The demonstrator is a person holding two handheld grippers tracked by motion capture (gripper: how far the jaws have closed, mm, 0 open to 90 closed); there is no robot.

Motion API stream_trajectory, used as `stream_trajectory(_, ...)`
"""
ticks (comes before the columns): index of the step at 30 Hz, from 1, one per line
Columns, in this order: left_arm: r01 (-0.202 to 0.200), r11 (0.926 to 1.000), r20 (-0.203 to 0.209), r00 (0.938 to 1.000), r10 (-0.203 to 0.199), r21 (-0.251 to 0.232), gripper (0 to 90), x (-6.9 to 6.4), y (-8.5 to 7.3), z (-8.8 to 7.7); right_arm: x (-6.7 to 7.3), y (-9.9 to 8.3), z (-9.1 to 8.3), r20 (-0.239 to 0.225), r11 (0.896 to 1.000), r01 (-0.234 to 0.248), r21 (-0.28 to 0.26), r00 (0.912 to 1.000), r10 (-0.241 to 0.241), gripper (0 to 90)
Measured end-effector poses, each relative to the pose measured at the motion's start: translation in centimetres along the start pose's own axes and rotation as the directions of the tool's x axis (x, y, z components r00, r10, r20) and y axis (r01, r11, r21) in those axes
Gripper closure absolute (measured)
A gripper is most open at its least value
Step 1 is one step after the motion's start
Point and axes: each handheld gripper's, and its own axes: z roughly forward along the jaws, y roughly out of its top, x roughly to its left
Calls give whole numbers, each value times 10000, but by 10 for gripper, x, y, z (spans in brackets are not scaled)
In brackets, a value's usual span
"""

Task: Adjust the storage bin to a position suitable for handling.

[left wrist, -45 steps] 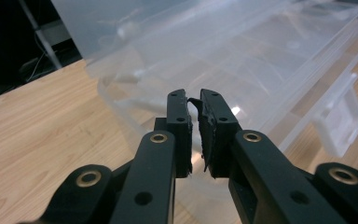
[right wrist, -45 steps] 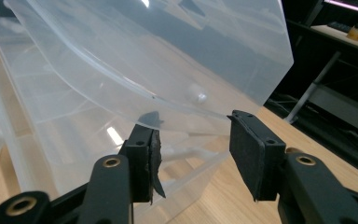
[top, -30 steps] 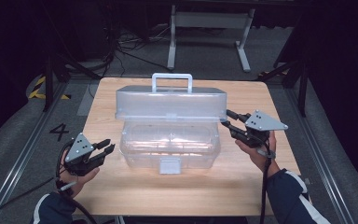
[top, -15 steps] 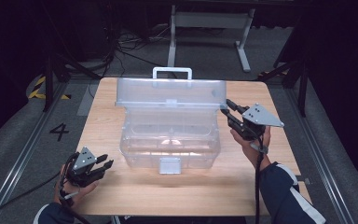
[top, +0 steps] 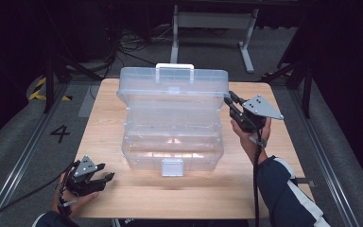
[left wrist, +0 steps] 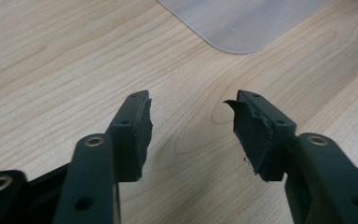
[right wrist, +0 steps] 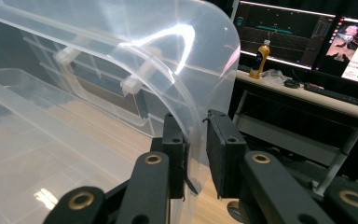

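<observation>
right tongs (top: 230,100): closing, pinching raised lid edge of clear plastic storage box (top: 172,118) | left tongs (top: 105,179): opening, spread (nothing between) over wooden counter (top: 123,198)

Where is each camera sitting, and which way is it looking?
High view: above the person's side, looking forward and down at the table, clear box, both forearms and hands.
Left gripper view: on the left gripper, facing bare tabletop, jaws apart.
Right gripper view: on the right gripper, jaws around the lid edge.
Shared: the box.

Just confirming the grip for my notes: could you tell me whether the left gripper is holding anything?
No, the left gripper has open jaws over bare table.
</observation>
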Motion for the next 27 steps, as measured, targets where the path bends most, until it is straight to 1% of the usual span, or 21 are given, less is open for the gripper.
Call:
stream_trajectory(1, 75, 9998, 44, 10000, -76, 192, 445, 0, -1, 2, 0, 1, 1, 48, 10000, -28, -34, 10000, 28, 800)
stream_trajectory(2, 10, 9989, 40, 10000, -12, 461, 428, 0, -1, 6, -1, 2, 2, 134, 10000, 23, 17, 9999, -23, 803)
stream_trajectory(3, 78, 9988, 120, 9999, -84, 484, 410, -1, -2, 8, -2, 3, 4, 125, 10000, 28, 46, 9999, -29, 806)
stream_trajectory(5, -89, 9990, 120, 9999, 84, 434, 397, 0, -1, 9, -4, 5, 7, 146, 9999, 74, 94, 9999, -75, 811)
stream_trajectory(6, -107, 9989, 142, 9998, 101, 451, 386, 0, -1, 10, -6, 6, 9, 131, 9999, 107, 129, 9999, -108, 813)
stream_trajectory(7, 43, 9991, 237, 9997, -53, 424, 369, 0, -1, 11, -7, 7, 10, 123, 9998, 130, 123, 9998, -131, 813)
stream_trajectory(8, 43, 9991, 237, 9997, -53, 424, 351, 0, -1, 11, -7, 7, 10, 123, 9998, 130, 123, 9998, -131, 813)
stream_trajectory(9, 57, 9995, 235, 9997, -65, 309, 351, 2, -2, 12, -9, 8, 12, 47, 9998, 77, 166, 10000, -78, 814)
stream_trajectory(10, 22, 10000, 376, 9993, -25, 78, 314, 2, -5, 13, -12, 10, 16, -17, 9997, 16, 227, 10000, -16, 815)
stream_trajectory(11, 22, 10000, 376, 9993, -25, 78, 295, 2, -5, 13, -12, 10, 16, -17, 9997, 16, 227, 10000, -16, 815)
stream_trajectory(12, -9, 10000, 340, 9994, 9, 21, 295, 2, -5, 13, -13, 11, 17, -40, 9997, 10, 259, 10000, -9, 816)
stream_trajectory(13, 9, 10000, 387, 9993, -9, 11, 286, 2, -5, 14, -15, 12, 19, -40, 9997, -29, 245, 10000, 30, 819)
stream_trajectory(16, 121, 9999, 317, 9994, -124, 98, 253, 1, -5, 14, -18, 14, 23, -117, 9993, -258, 288, 9996, 262, 822)
stream_trajectory(17, 51, 9999, 280, 9996, -54, 122, 244, 1, -5, 14, -20, 15, 25, -140, 9989, -306, 345, 9994, 311, 824)
stream_trajectory(21, 78, 9998, 276, 9996, -83, 155, 235, 2, -5, 14, -22, 16, 27, -172, 9988, -249, 429, 9995, 256, 824)
stream_trajectory(25, 114, 9998, 252, 9996, -118, 175, 229, 2, -5, 14, -25, 18, 30, -260, 9979, -357, 532, 9990, 372, 825)
stream_trajectory(27, 104, 9998, 252, 9996, -109, 174, 229, 2, -5, 14, -26, 19, 32, -259, 9978, -303, 590, 9992, 318, 826)
